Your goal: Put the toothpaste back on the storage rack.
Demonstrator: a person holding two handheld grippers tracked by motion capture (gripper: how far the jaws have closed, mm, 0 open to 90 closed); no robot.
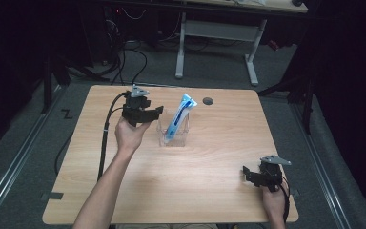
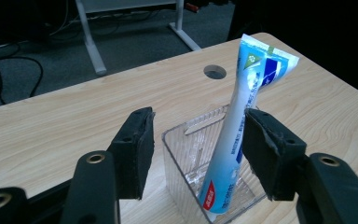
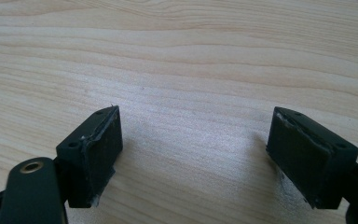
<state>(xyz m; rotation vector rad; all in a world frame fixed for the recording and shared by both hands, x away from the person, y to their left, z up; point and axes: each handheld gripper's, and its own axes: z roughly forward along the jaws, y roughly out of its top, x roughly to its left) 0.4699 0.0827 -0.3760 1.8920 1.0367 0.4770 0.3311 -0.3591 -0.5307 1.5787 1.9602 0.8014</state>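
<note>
Wooden table [image 1: 209, 157]: the tube [image 1: 178, 117] stands tilted in a clear box [image 1: 183, 136] mid-table. Your left gripper [image 2: 196, 144] gapes beside it, empty; up close, the tube's cap points down. Your right gripper [image 3: 193, 154] spreads wide over bare wood, near right.

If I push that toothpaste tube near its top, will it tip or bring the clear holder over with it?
The toothpaste tube leans cap-down in the clear plastic holder, most of it above the rim, so it would probably swing across. The holder looks light and may slide or tip. The tube's glossy skin likely dents.
</note>
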